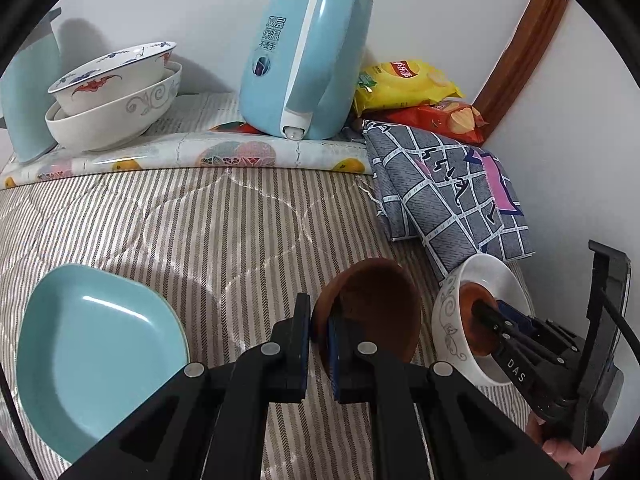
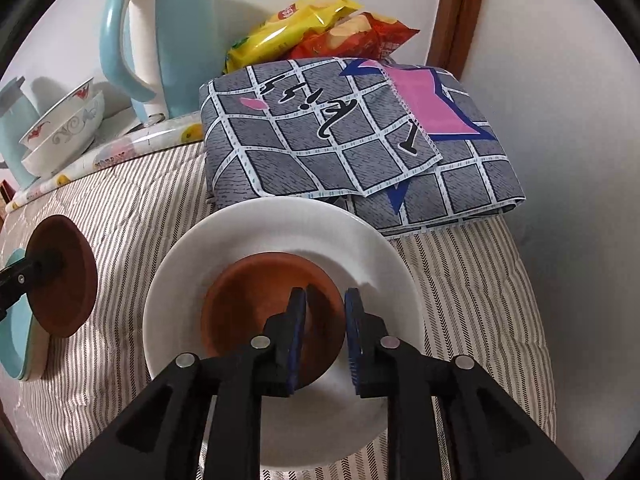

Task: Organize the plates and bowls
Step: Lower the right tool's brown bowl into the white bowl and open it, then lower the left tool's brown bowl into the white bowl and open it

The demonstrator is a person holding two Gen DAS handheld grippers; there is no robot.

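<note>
We count two brown dishes, three white bowls and one teal plate. Left of our left claw lies the teal plate on the striped bedcover; this claw is closed on the rim of one tilted brown dish, held clear of the cover. Far ahead-left, two patterned bowls sit nested. Our right claw, jaws parted, straddles the near rim of the second brown dish, which rests inside the white bowl directly beneath it.
</note>
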